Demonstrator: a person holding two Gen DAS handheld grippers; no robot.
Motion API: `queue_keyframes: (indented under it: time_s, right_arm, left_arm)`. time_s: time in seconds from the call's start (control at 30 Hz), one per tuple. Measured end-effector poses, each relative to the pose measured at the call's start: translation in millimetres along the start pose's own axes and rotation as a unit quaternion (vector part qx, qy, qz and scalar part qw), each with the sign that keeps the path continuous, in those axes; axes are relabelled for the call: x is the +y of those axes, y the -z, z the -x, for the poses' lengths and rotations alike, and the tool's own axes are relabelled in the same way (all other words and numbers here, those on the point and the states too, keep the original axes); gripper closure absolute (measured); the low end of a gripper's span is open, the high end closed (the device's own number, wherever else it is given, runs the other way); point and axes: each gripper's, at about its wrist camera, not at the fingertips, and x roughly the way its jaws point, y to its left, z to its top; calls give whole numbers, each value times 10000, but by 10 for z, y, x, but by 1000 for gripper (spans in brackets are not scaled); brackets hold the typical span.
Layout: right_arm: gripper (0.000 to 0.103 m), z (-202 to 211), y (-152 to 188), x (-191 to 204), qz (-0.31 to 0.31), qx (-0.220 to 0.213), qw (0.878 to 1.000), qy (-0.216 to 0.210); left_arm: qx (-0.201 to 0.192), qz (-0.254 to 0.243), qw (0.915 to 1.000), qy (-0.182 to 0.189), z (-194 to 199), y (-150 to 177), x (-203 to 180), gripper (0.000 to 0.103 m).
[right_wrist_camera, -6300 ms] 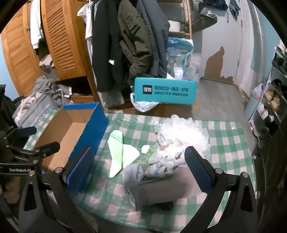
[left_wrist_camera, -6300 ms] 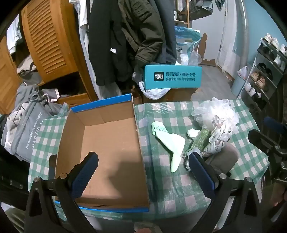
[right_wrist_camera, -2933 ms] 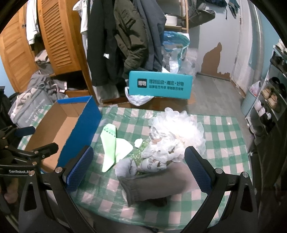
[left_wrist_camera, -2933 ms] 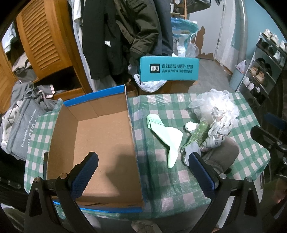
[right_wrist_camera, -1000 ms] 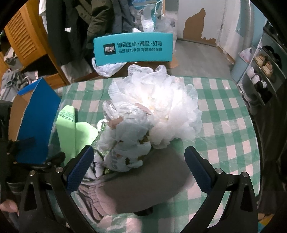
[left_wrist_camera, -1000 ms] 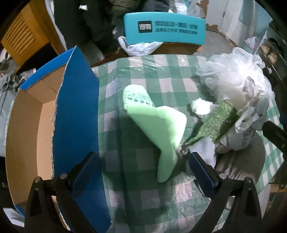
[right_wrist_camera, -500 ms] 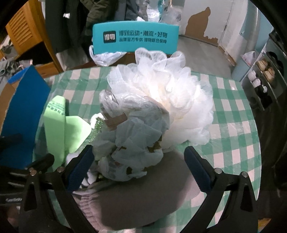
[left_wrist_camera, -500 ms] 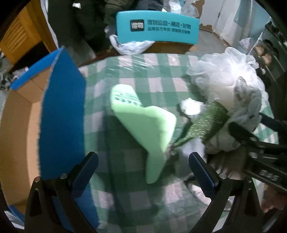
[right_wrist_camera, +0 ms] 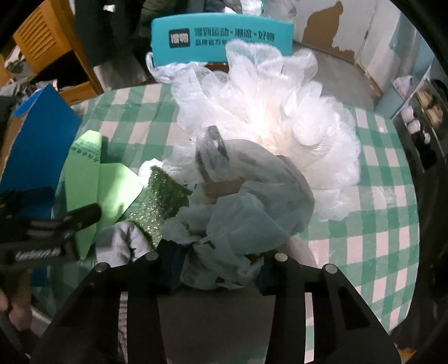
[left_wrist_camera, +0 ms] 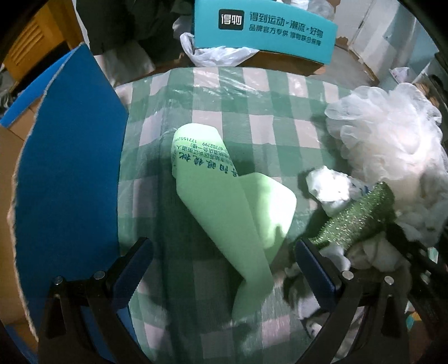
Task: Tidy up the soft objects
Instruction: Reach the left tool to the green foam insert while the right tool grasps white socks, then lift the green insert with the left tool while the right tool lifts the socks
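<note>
A folded light-green foam sheet lies on the checked tablecloth, and my left gripper is open just over its near end. A glittery green strip, a white mesh bath puff and crumpled white plastic lie to its right. In the right wrist view my right gripper is shut on the crumpled pale plastic bag, in front of the puff. A grey sock lies beside it. The left gripper's finger shows over the green sheet.
An open cardboard box with blue outer walls stands at the left of the table. A teal box and a white plastic bag sit behind the table. Shoe racks stand at the right. Wooden cabinet doors and hanging coats stand behind.
Both grippers came down and forward from above the table. My left moved from over the box to the green sheet. My right closed on the crumpled plastic bag.
</note>
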Motion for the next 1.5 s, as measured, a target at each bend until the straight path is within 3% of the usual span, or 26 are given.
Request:
queue_keyframes:
  time_s: [0.17,0.37,0.43,0.67,0.8,0.9,1.5]
  right_arm:
    - [65,171,15,-38,-96,-108,9994,-318]
    - [65,357,58,-104,-211,-214,9979,-570]
    - [65,403,64,-98,-201,-223,9977,-605]
    - [65,449,55,-92,-217,-209,9975,-639]
    - [65,481,44,-99,-188,-241,9975,-637]
    - [65,510,31,-79,-135,-270,9975,-633]
    - [65,758,-56,74,82,-610,9963,-592]
  left_arm:
    - [54,-54,10000,-28,-78,-38,-29,4]
    - [-27,-112,9988,-471,-100,-46,-13,28]
    - [-30,-60,9983,-585,-109,-70,38,46]
    - [-139,172,9987,-454,-67,-65,238,62]
    - [-235,202,9980,-552,30,10,249,82]
    - [-272,327,9987,-264,136,68,331,97]
    - [-735,39,9971,178,577,185,274,100]
